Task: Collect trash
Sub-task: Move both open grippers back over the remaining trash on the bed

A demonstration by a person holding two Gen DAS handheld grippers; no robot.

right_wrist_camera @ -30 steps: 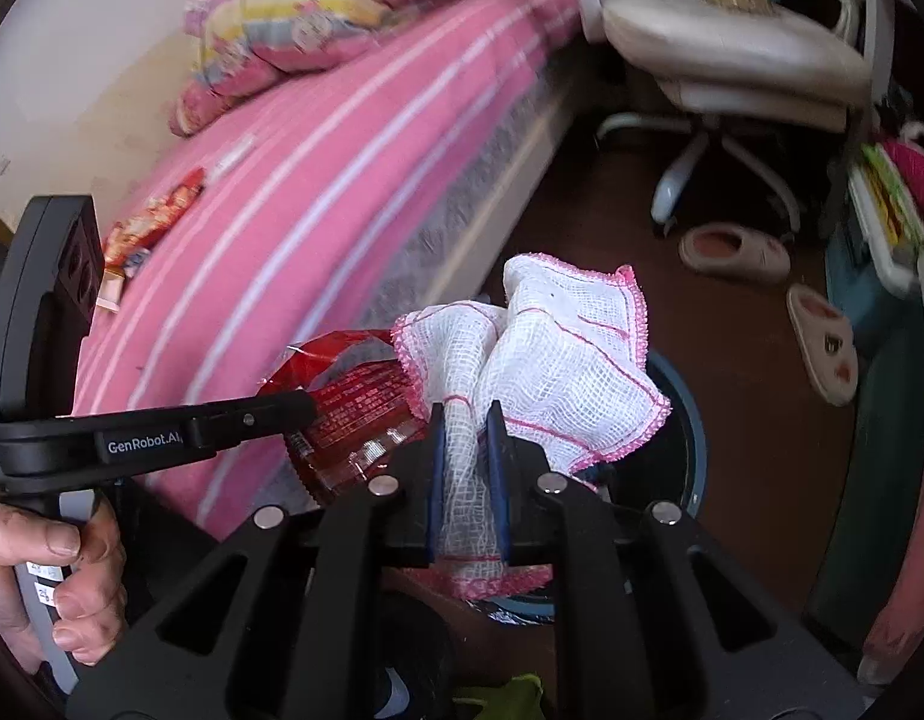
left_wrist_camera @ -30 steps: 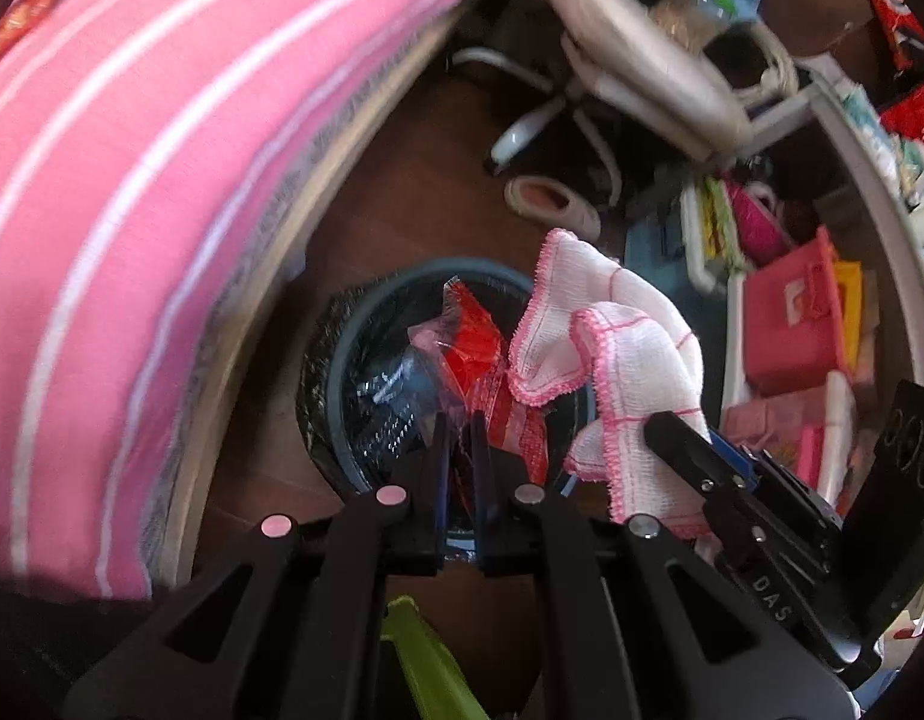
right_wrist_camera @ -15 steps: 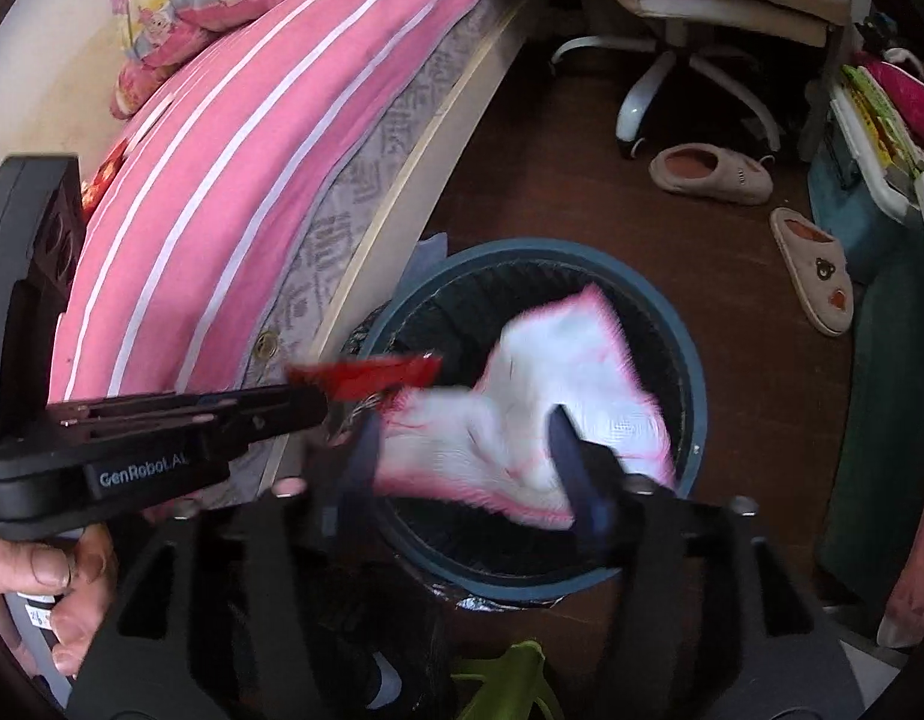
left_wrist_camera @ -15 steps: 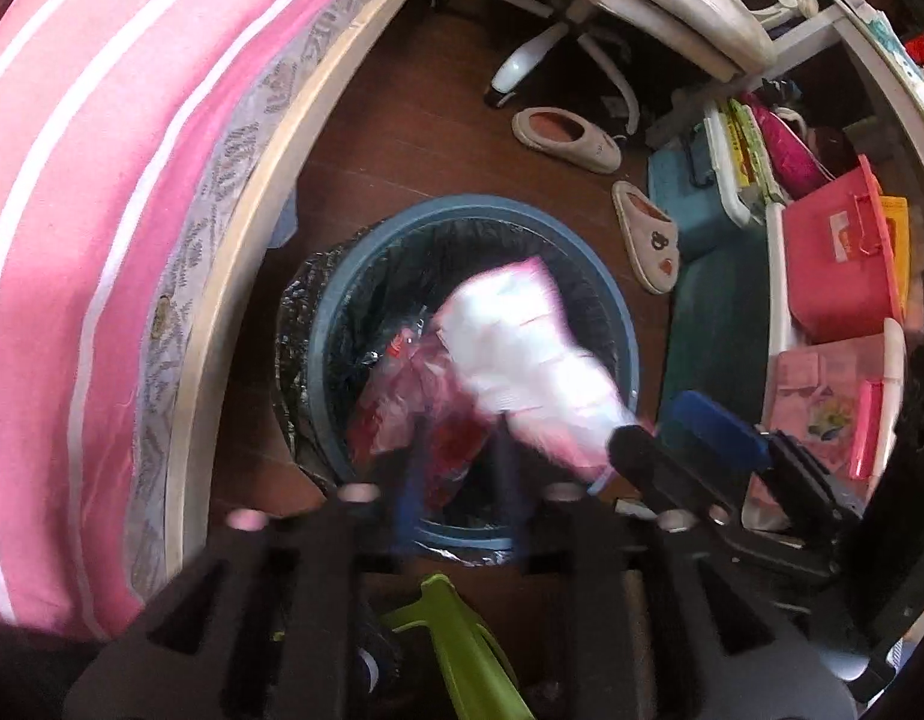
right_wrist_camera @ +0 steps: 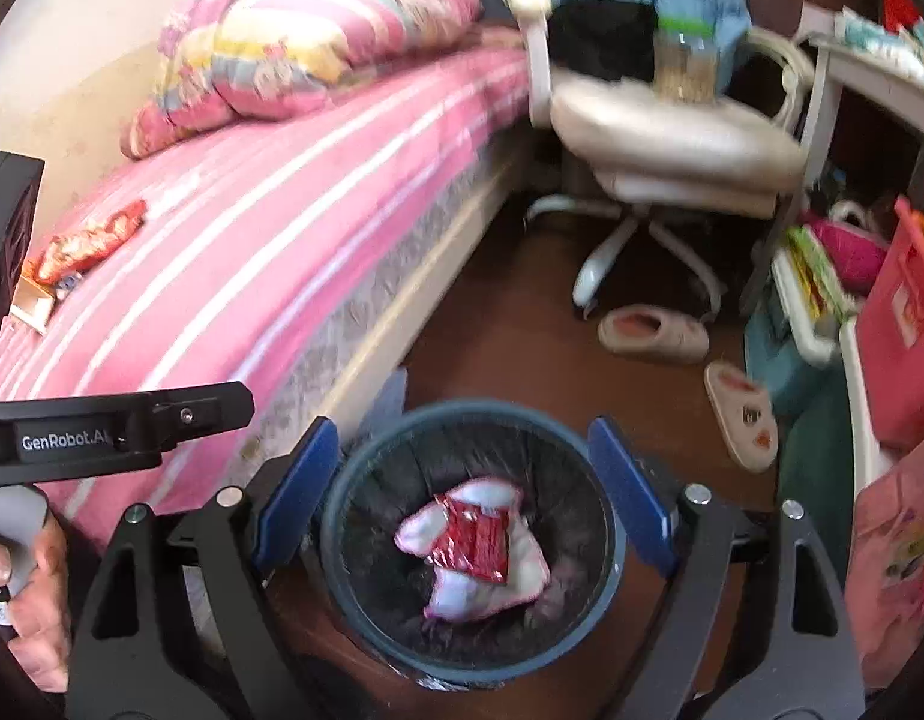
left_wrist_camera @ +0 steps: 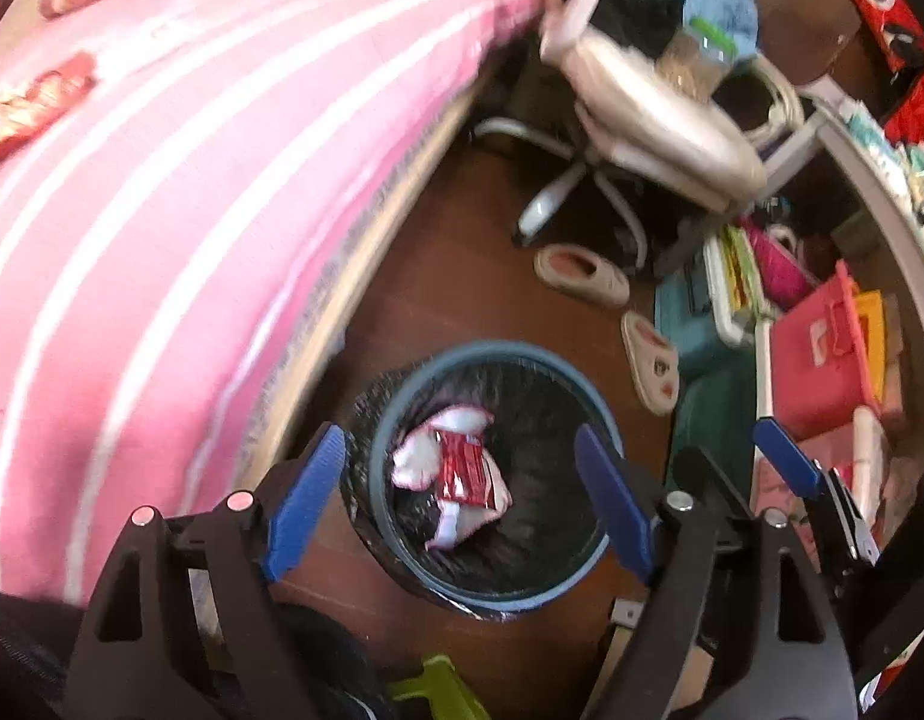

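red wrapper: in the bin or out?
In. The red wrapper lies on the white cloth inside the blue bin, below its rim; neither set of tongs holds it.

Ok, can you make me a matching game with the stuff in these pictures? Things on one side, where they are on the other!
Things:
1. red wrapper
2. white cloth
3. slippers
4. orange snack bag

Places:
A. on the pink bed
B. on the brown floor
C. on top of the cloth
D. in the blue bin, under the wrapper

Pairs: 1-C, 2-D, 3-B, 4-A
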